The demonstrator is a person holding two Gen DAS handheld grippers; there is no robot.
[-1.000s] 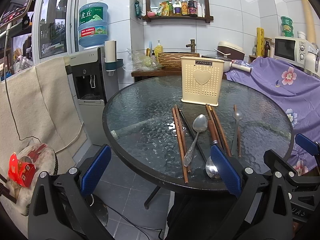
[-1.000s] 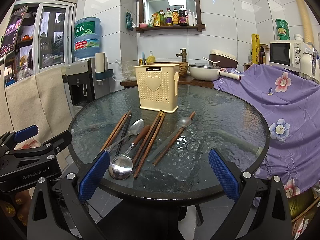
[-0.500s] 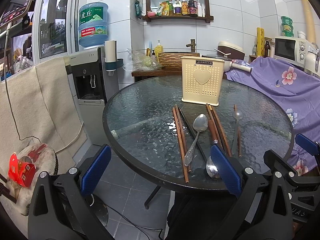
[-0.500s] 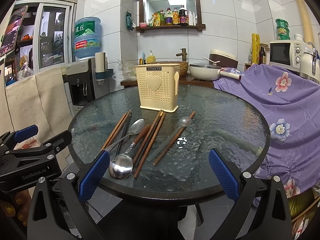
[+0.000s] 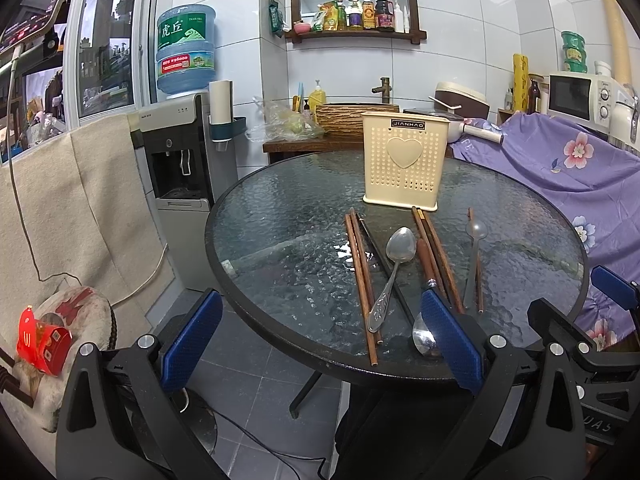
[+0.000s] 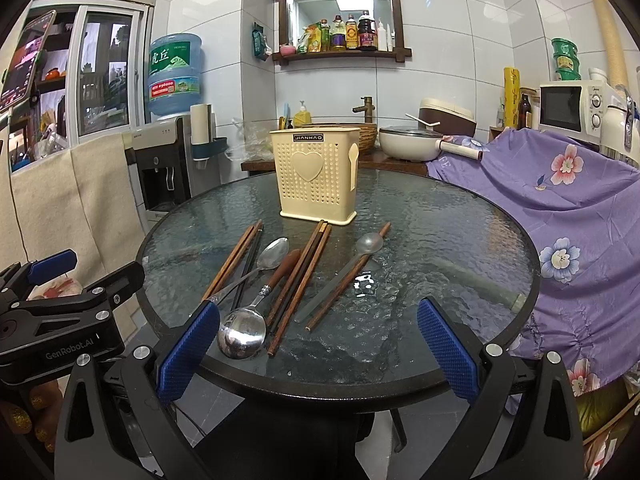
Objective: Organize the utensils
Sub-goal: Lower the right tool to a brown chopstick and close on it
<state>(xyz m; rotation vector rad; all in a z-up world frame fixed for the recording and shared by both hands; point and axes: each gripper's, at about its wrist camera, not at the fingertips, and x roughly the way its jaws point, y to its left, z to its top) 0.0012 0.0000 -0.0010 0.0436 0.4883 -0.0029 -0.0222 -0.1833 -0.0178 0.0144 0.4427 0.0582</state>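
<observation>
Table: round dark-rimmed textured glass table [image 6: 460, 240], ahead of both hand-held grippers.
Holder: cream perforated plastic utensil holder [image 6: 318, 176], upright, beyond the utensils.
Utensils: brown wooden chopsticks [image 6: 300, 276] and steel spoons [image 6: 242, 336] lie loose, near the left finger of the right hand-held gripper [image 6: 318, 346].
Grippers: right and left hand-held gripper [image 5: 320, 340] both wide, empty.
Risk: thin, crowded sticks on slick glass may roll or slip when pinched.

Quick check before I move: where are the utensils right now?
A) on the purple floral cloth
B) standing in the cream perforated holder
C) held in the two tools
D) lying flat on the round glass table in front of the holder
D: the wooden chopsticks and metal spoons lie flat on the round glass table, in front of the cream perforated plastic holder; both tools are open and hold nothing.
</observation>
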